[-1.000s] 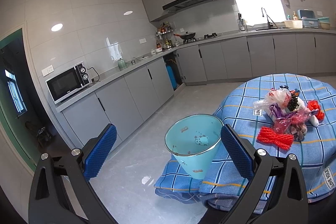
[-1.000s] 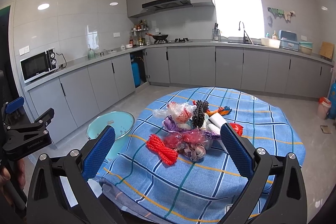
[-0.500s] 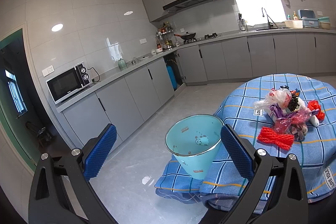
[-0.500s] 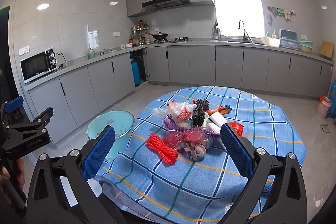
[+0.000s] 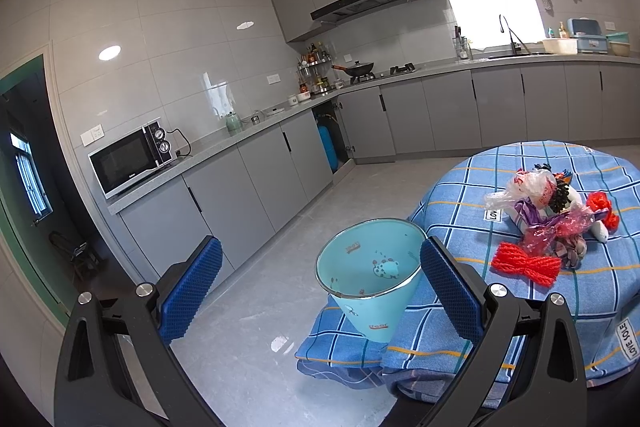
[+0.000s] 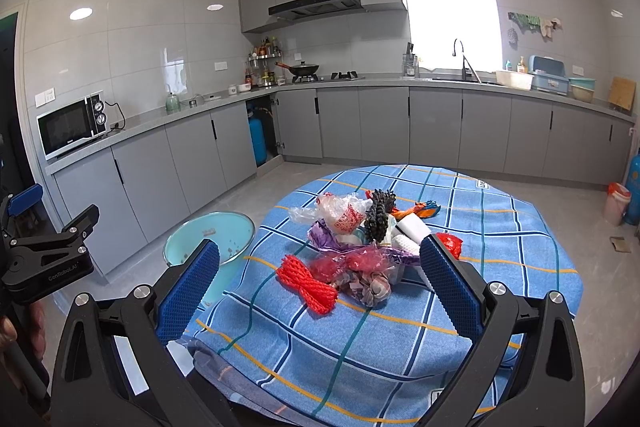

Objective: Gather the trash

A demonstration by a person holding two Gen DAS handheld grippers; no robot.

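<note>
A heap of trash (image 6: 360, 239) lies mid-table on the blue checked cloth (image 6: 500, 227): crumpled plastic bags, a red mesh net (image 6: 306, 283), a dark bunch, white and purple scraps. The same trash heap (image 5: 548, 219) shows at the right in the left wrist view. A light-blue bin (image 5: 370, 279) stands on the floor against the table's left edge; the bin (image 6: 208, 237) is also in the right wrist view. My left gripper (image 5: 318, 281) is open, held above the floor before the bin. My right gripper (image 6: 318, 285) is open, short of the heap, holding nothing.
Grey cabinets and a counter run along the left and far walls, with a microwave (image 5: 130, 159), stove and sink. A blue gas cylinder (image 6: 258, 141) sits in an open cabinet. A small red-rimmed bin (image 6: 616, 203) stands on the floor at the far right. Grey floor lies between table and cabinets.
</note>
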